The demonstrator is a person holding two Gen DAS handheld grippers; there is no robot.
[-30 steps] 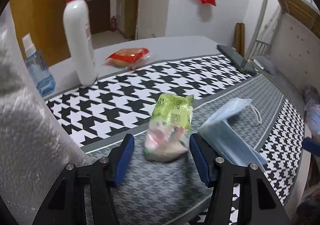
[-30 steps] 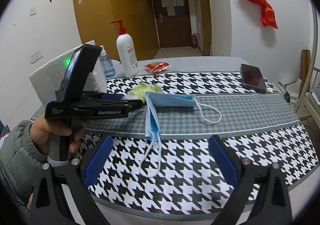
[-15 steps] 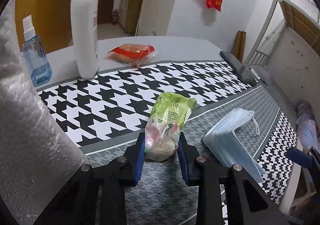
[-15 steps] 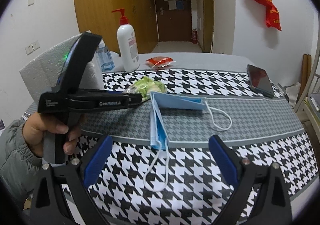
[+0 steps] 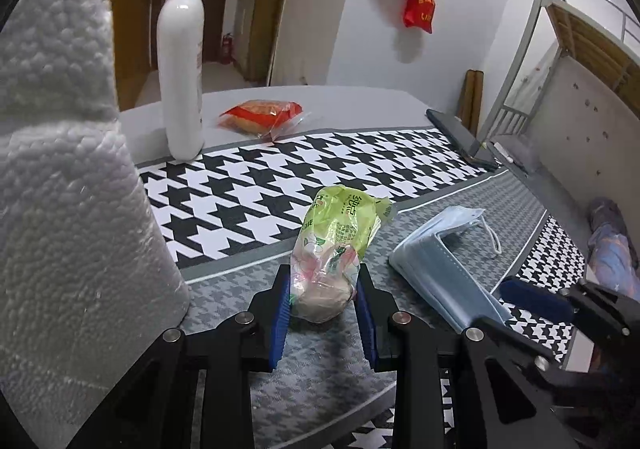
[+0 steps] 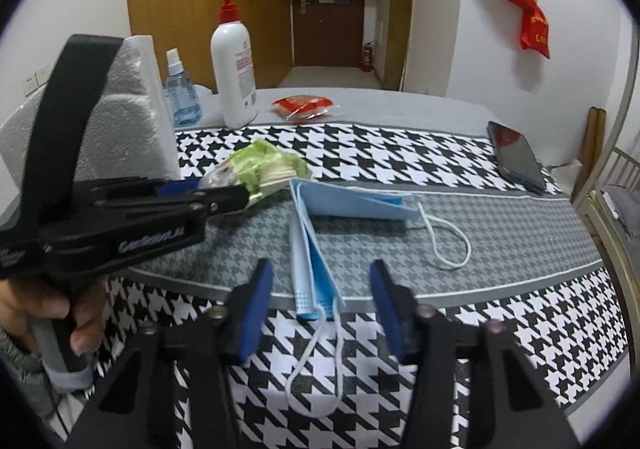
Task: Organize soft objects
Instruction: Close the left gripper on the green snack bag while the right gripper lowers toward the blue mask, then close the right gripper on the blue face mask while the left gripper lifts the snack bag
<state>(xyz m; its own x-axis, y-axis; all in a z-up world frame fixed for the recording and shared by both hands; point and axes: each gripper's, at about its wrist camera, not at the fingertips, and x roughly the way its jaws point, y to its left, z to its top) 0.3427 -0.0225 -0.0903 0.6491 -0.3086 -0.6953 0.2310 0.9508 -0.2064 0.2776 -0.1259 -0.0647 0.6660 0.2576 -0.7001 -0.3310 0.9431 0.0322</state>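
Observation:
A soft green and pink tissue packet lies on the houndstooth tablecloth. My left gripper is shut on its near end, with both blue pads pressing its sides. The same packet and the left gripper show in the right wrist view, along with a hand holding that gripper. A folded blue face mask lies to the packet's right. My right gripper straddles the mask's near end; its jaws are closing and the pads stand clear of the mask. In the left wrist view the mask sits beside the packet.
A big paper towel roll stands close on the left. Behind are a white pump bottle, a blue spray bottle and a red snack packet. A dark phone lies far right, near the table's edge.
The left jaws closed onto the green packet and stayed there. The right gripper moved forward over the mask's near end, and its jaws narrowed from wide open.

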